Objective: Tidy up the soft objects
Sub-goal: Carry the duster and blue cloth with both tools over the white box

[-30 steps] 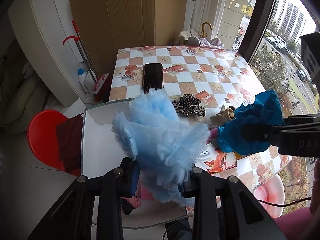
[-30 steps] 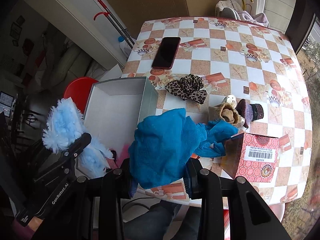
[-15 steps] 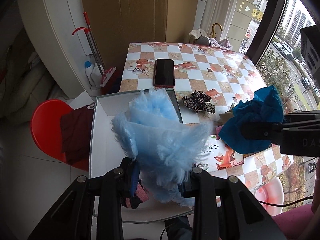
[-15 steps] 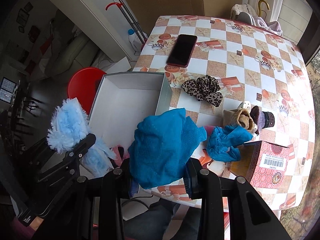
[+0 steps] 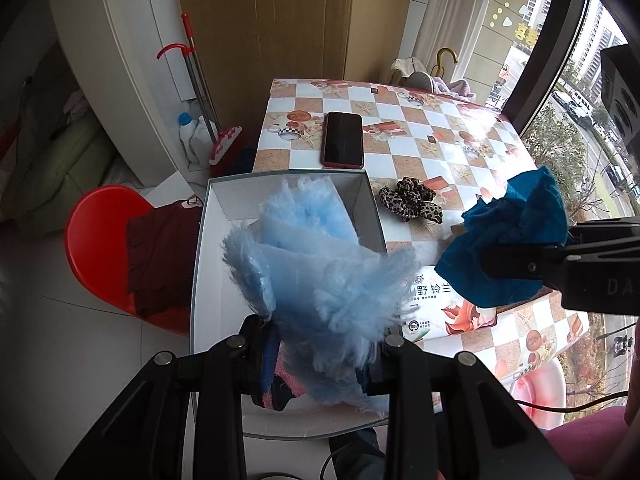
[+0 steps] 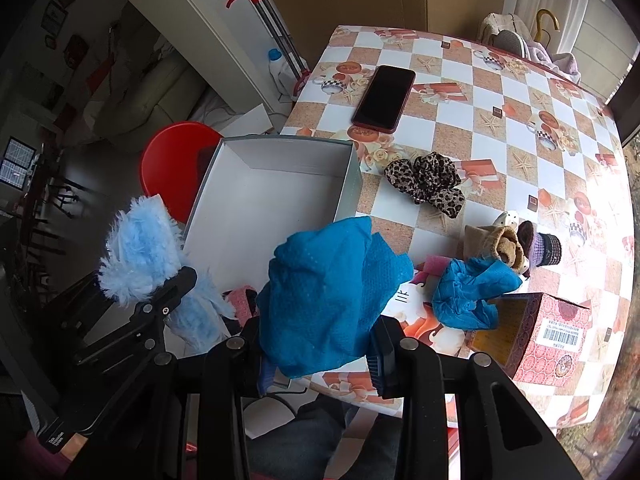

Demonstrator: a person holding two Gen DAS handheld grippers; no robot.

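My left gripper (image 5: pixel 318 354) is shut on a fluffy light-blue cloth (image 5: pixel 320 264), held above the near end of the open white box (image 5: pixel 208 240). The cloth also shows in the right wrist view (image 6: pixel 138 252). My right gripper (image 6: pixel 320 354) is shut on a teal blue cloth (image 6: pixel 328 296), held above the table's near edge, right of the box (image 6: pixel 272 200). That cloth also shows in the left wrist view (image 5: pixel 516 236). A pink item (image 6: pixel 242 298) lies in the box's near end.
On the checkered table (image 6: pixel 500 92) lie a phone (image 6: pixel 384 98), a leopard scrunchie (image 6: pixel 428 182), a second teal cloth (image 6: pixel 470 294), rolled tan and purple socks (image 6: pixel 516 248) and a red tissue box (image 6: pixel 548 338). A red stool (image 5: pixel 104 248) stands left of the box.
Both grippers have drawn back and up with their cloths, so more of the box and table shows. The left gripper now sits more squarely over the box.
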